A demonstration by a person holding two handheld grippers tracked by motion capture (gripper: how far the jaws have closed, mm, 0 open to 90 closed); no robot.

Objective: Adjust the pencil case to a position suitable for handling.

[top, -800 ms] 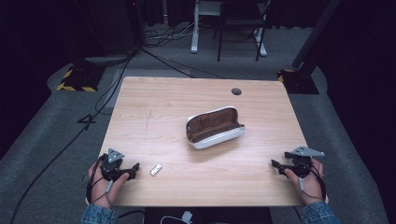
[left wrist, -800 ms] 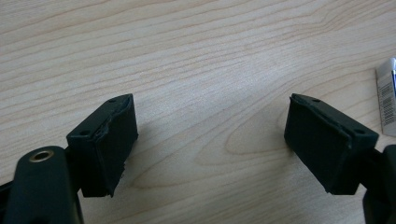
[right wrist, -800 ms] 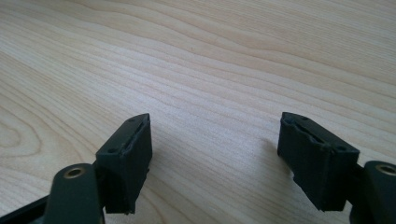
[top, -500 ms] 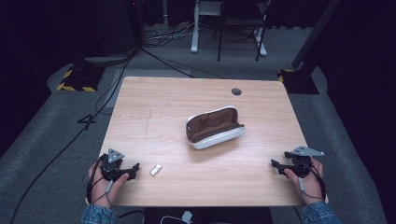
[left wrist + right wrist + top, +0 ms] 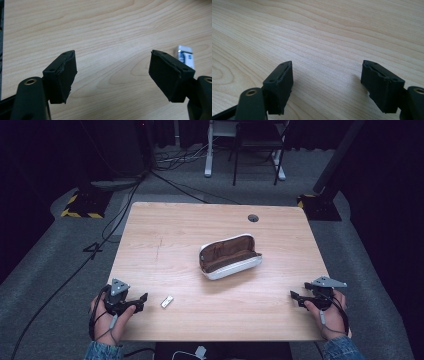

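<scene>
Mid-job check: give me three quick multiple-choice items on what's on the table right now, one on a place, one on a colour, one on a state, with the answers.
1. Where does the small white eraser lie?
A. Inside the case
B. On the table just beyond the left claw
C. Beside the right claw

2. What colour is the lining of the case?
A. Brown
B. Blue
C. Green

3. How does the case stand?
A. Zipped shut
B. Open, nothing visible inside
C. Open, with the eraser in it

Answers:
1 B: the high view shows it near the table's near edge, close to the left claw; the left claw's own view shows it past one jaw.
2 A: the inside looks brown, the shell white.
3 B: its mouth gapes and the lining shows bare.
</scene>
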